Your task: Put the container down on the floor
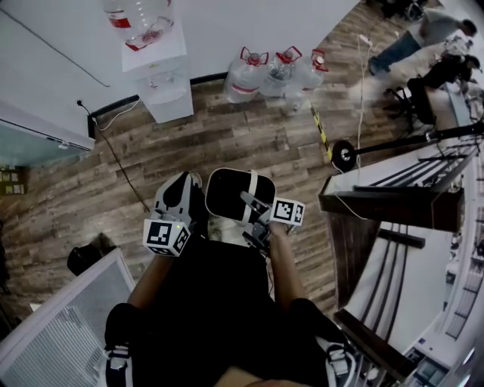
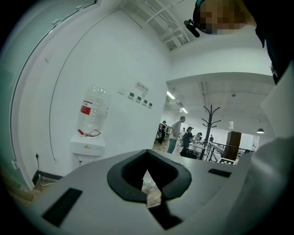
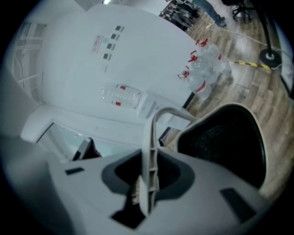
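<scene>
The right tool [image 3: 148, 186] is clenched on the thin white handle [image 3: 150, 133] of the container [image 1: 229, 193], so it seems to hang above the wooden floor [image 1: 227, 136], not yet set down. The left tool [image 2: 149, 186] sits just beside it, pinched nearly together on nothing, perhaps to steady it. Beyond, 3 water bottles [image 1: 276, 72] and a dispenser [image 1: 159, 75] stand against the white wall [image 1: 265, 23].

Wood-plank floor [image 1: 227, 143]; white wall [image 1: 249, 23]; water dispenser [image 1: 162, 83] against wall; spare jugs [image 1: 276, 72] nearby.
</scene>
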Demonstrator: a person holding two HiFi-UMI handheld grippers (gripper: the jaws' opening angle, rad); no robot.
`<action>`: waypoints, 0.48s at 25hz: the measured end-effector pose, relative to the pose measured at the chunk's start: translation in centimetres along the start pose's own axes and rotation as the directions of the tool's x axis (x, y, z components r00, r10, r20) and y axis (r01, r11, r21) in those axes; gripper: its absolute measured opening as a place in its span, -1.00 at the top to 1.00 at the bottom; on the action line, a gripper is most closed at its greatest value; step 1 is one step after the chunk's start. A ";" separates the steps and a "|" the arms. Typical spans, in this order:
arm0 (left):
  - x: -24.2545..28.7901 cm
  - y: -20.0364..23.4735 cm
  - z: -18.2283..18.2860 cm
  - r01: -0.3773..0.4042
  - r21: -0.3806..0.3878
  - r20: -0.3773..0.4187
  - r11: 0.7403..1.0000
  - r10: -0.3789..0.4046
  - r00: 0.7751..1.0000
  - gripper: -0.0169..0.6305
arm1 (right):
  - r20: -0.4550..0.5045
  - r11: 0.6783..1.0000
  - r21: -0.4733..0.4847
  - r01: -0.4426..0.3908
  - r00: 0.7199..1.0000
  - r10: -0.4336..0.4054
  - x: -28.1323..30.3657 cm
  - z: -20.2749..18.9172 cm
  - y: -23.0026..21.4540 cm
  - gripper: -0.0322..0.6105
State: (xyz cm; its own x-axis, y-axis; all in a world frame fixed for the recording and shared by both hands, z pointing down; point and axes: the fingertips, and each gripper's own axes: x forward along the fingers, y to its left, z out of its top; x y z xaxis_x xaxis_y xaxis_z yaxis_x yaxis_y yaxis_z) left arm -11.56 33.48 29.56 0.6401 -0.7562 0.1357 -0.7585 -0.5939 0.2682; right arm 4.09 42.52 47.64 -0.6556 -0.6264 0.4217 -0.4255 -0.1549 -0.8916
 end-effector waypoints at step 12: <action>12.5 9.5 4.9 0.039 -0.019 -0.030 0.999 -0.039 0.999 0.86 | -0.018 0.996 0.080 -0.044 0.999 0.046 8.7 10.1 3.9 0.60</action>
State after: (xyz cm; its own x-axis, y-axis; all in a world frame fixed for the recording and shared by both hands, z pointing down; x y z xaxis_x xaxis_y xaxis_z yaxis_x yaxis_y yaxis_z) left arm -11.38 17.02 29.09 0.6727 -0.7239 0.1532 -0.7307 -0.6175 0.2911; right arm 3.04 28.75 46.12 -0.6858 -0.6186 0.3835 -0.3450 -0.1876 -0.9196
